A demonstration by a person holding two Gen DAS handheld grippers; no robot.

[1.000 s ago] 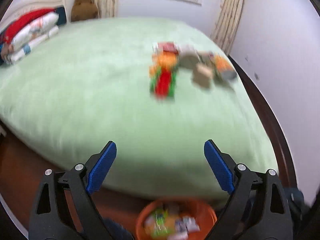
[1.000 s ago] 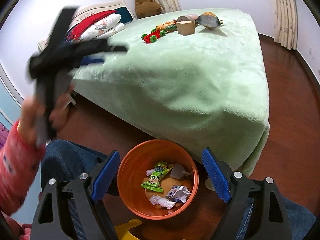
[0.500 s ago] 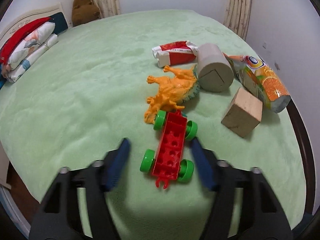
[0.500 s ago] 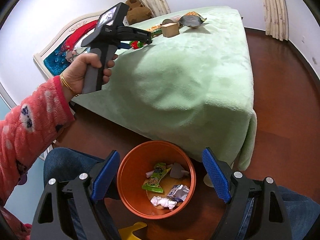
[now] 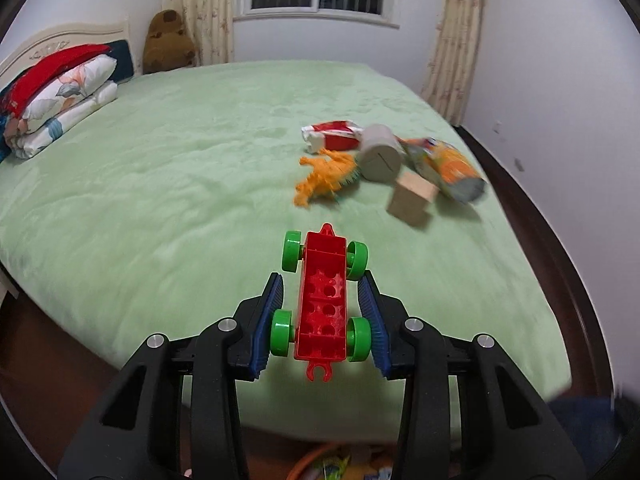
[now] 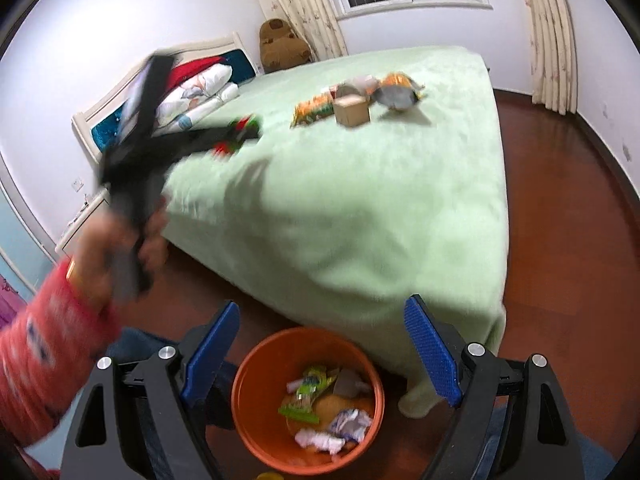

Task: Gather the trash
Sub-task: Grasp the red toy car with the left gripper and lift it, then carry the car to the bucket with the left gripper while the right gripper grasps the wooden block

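Note:
My left gripper (image 5: 320, 280) is shut on a red toy car with green wheels (image 5: 323, 298) and holds it above the green bed (image 5: 160, 184). Beyond it on the bed lie a red-and-white wrapper (image 5: 332, 135), an orange snack bag (image 5: 448, 168), an orange dinosaur toy (image 5: 324, 176), a grey cylinder (image 5: 379, 159) and a wooden cube (image 5: 412, 198). My right gripper (image 6: 320, 344) is open and empty above an orange bin (image 6: 256, 404) on the floor, which holds several wrappers (image 6: 308, 396). In the right wrist view the left gripper (image 6: 236, 136) is blurred over the bed.
Folded bedding (image 5: 56, 88) and a brown plush (image 5: 168, 42) lie at the bed's head. A dark wooden floor (image 6: 560, 240) surrounds the bed. Curtains (image 5: 452, 40) and a white wall stand at the right. The bin's rim shows at the bottom of the left wrist view (image 5: 308, 464).
My left gripper has closed on the red toy car and pulled it back from the other items toward the bed's near edge. My right gripper has stayed open over the bin.

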